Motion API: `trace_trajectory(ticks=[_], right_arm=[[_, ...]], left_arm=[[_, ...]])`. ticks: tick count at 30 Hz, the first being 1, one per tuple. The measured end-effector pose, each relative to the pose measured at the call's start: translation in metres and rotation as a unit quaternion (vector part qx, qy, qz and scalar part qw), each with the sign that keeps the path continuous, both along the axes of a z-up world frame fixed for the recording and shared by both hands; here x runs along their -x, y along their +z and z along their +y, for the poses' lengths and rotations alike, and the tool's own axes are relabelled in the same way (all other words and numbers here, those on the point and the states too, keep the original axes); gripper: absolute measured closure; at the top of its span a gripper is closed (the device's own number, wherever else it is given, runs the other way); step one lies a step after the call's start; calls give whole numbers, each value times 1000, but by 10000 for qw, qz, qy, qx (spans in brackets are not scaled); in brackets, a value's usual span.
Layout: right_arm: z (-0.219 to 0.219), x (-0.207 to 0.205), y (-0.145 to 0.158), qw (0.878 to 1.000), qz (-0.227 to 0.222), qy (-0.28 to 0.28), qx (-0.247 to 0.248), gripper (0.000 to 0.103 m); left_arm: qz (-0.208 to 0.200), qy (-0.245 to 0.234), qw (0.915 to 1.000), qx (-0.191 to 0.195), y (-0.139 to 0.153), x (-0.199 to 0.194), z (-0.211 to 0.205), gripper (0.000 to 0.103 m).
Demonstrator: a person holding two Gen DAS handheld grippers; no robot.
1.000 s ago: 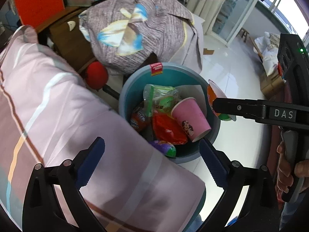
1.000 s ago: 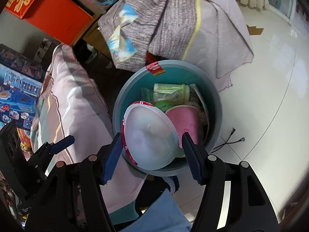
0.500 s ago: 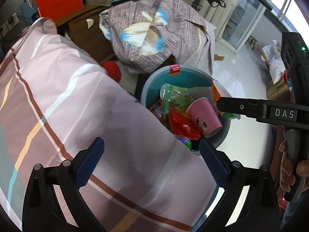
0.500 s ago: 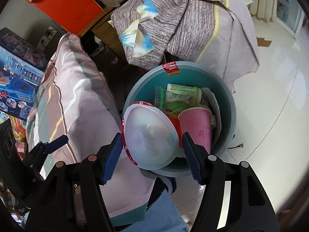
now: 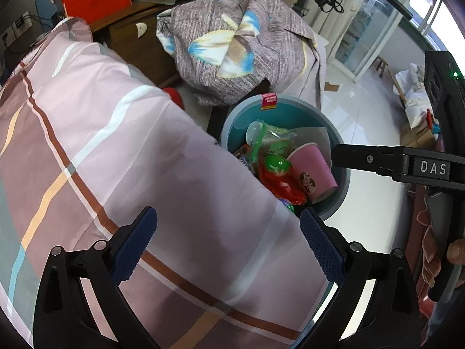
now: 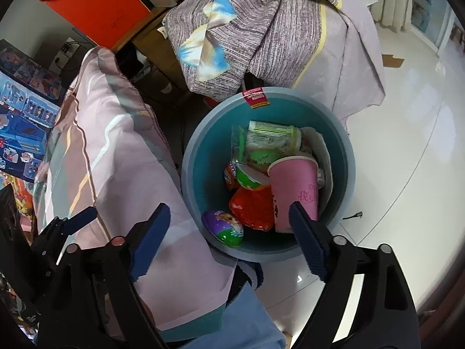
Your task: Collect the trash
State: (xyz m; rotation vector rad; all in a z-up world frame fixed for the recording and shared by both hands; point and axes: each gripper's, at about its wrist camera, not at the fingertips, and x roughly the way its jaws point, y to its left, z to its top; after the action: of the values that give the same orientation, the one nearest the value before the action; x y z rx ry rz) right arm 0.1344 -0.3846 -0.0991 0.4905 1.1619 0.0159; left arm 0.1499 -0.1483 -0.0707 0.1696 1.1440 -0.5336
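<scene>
A teal bin [image 6: 189,157] stands on the floor beside the bed, holding a pink paper cup [image 6: 296,186], a red wrapper [image 6: 252,206], a purple-green plastic egg [image 6: 223,224], a clear green packet [image 6: 270,139] and a green bowl [image 6: 250,177] with a white rim. My right gripper [image 6: 229,212] hangs over the bin's near edge, its jaws opening with nothing between them. In the left wrist view the bin [image 5: 340,145] and cup [image 5: 312,171] sit ahead to the right. My left gripper [image 5: 228,221] is open and empty above the bedding.
Pink striped bedding [image 5: 116,160] fills the left and crowds the bin's rim. A grey patterned cloth pile [image 5: 238,43] lies behind the bin. An orange box [image 6: 96,3] stands at the back left. White tile floor [image 6: 407,145] spreads right. A hand [image 5: 456,250] holds the right gripper's handle.
The white-bottomed bowl has left my right gripper's jaws and now lies in the bin; the jaws have spread wider. My left gripper has shifted further over the bedding.
</scene>
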Motion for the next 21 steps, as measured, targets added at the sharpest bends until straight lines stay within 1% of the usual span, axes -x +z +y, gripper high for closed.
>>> trace_trajectory(ticks=[5,7,9,13,19,21], right_arm=[[3,1,-2,9999,42,6,105,14],[6,3,0,9997,5,41,232,7],[11,5,3,9993,1,133,359,7],[18,11,7,9990,14,251,380,7],[30,27,20,9979,-97,365,533,7],[34,34,26,9971,-195,404,612,7]], left_arm=[[63,22,10000,12,-3,1,7,4],[66,15,10000,25,-3,2,9,4],[62,4,10000,19,-3,5,11,4],[21,-1,10000,-17,0,10,13,4],[-215,79,9997,-36,13,25,25,4],[-303,140,9994,-57,18,29,29,4]])
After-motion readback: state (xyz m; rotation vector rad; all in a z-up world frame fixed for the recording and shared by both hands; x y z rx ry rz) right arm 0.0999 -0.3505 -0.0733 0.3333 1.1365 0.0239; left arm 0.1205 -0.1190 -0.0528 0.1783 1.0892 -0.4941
